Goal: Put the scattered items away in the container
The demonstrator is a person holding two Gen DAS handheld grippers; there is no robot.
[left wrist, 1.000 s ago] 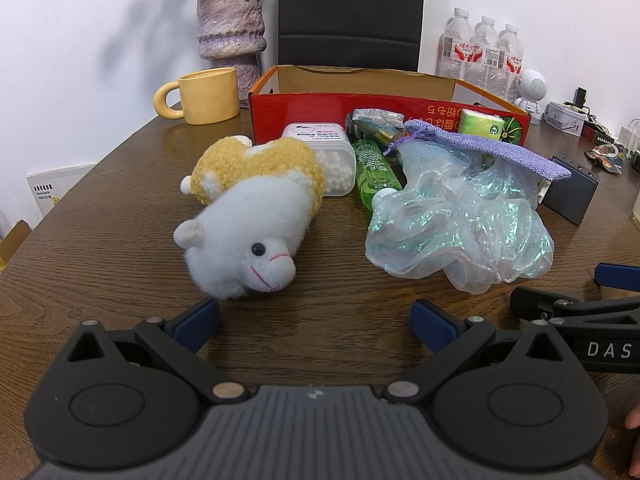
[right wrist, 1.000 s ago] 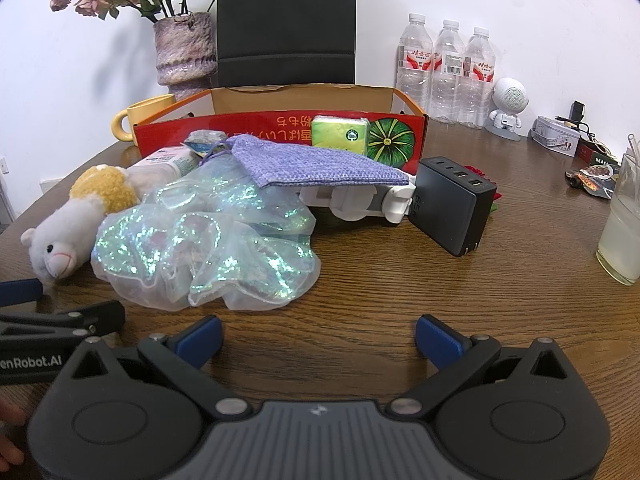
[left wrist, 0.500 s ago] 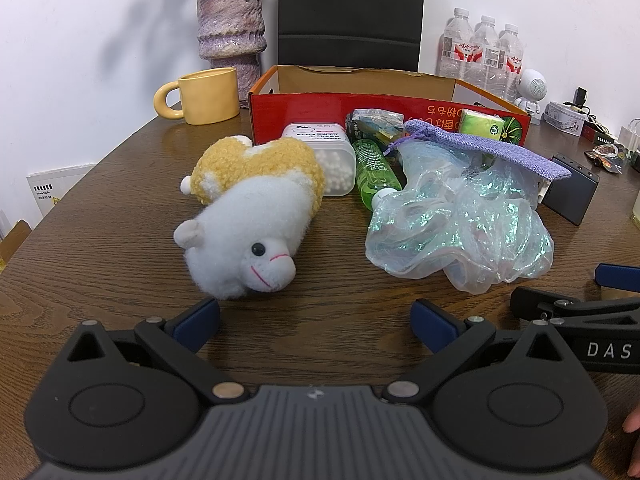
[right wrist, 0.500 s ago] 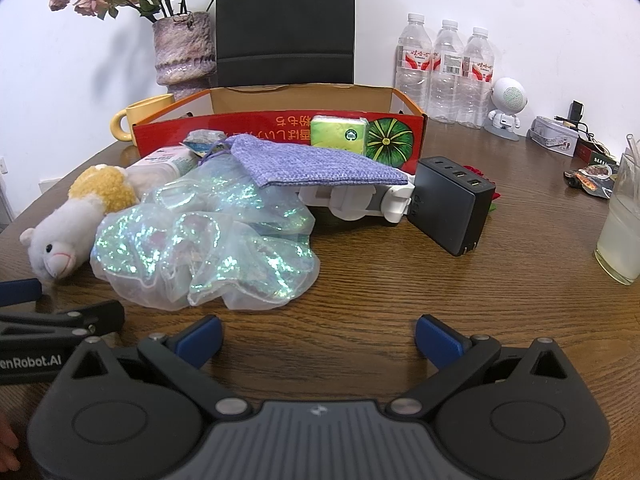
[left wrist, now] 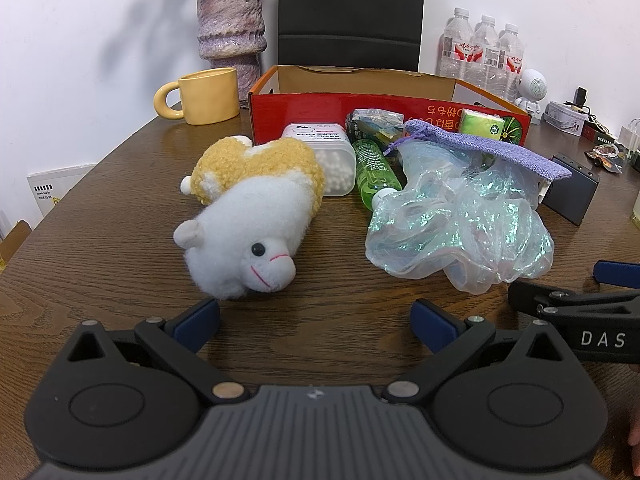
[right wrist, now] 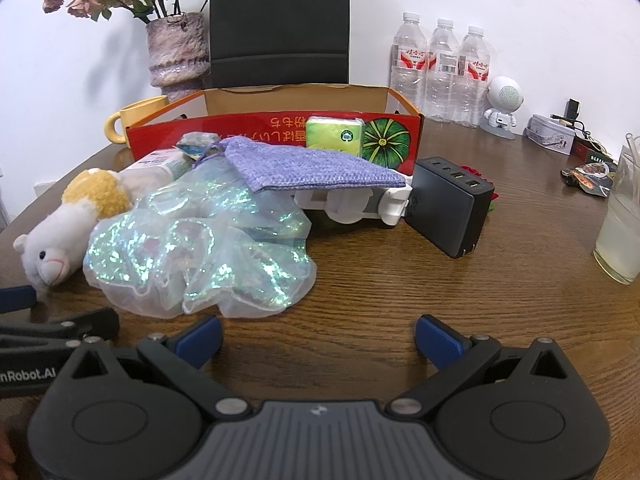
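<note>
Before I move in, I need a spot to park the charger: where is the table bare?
Bare wood lies between the black charger and the glass, and between the plush toy and the iridescent bag. In front of the red box it is crowded.

Bare wooden tabletop point(right wrist: 400, 280) lies open ahead of the right gripper. The red cardboard box point(left wrist: 320, 114) is fronted by a white-and-yellow plush toy point(left wrist: 252, 216), iridescent crumpled film bag point(right wrist: 200, 248), purple knitted pouch point(right wrist: 312, 168) and black charger block point(right wrist: 452, 208); its top is open.
</note>
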